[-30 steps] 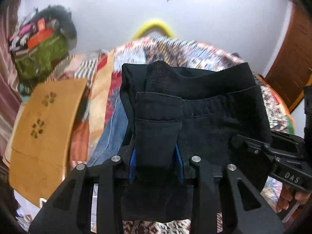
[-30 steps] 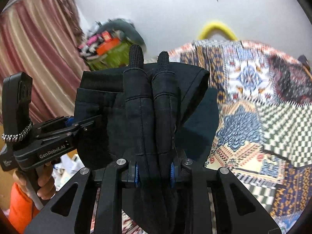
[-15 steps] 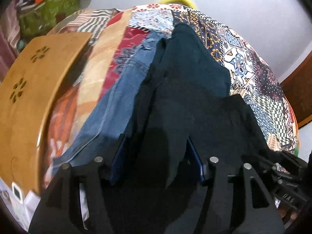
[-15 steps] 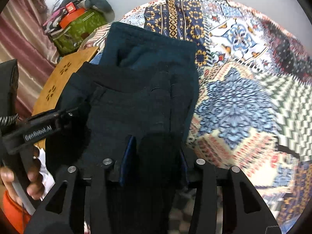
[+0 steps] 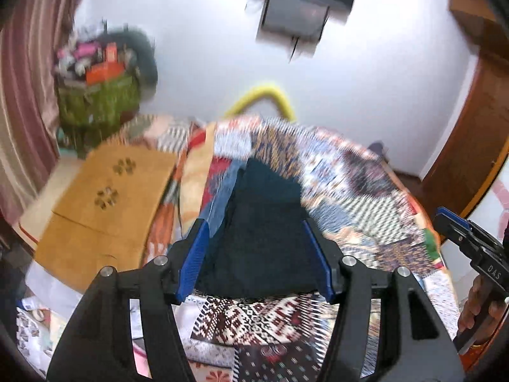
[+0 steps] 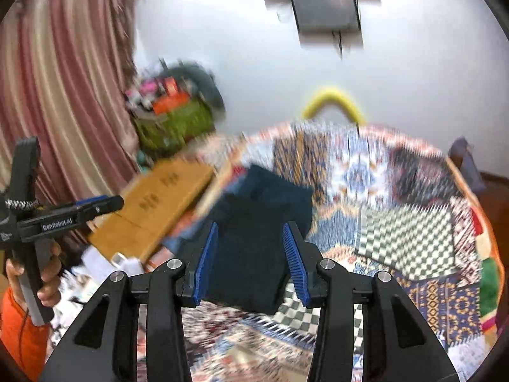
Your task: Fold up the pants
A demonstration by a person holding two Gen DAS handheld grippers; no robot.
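Since both my left gripper (image 5: pixel 256 261) and right gripper (image 6: pixel 251 262) gape empty, I'd pinch the soft, limp folded black pants (image 6: pixel 254 238) at a thick edge.

We've got both grippers spread wide with nothing between the blue pads, left gripper (image 5: pixel 256 256) and right gripper (image 6: pixel 251 262) hanging above the folded black pants (image 5: pixel 264 242) on the patchwork bedspread (image 6: pixel 397 222). Off to the left a wooden board (image 5: pixel 105 203) crowds the bed edge with jeans (image 5: pixel 221 197) just beside the pants. The right half of the bedspread is wide open cloth.
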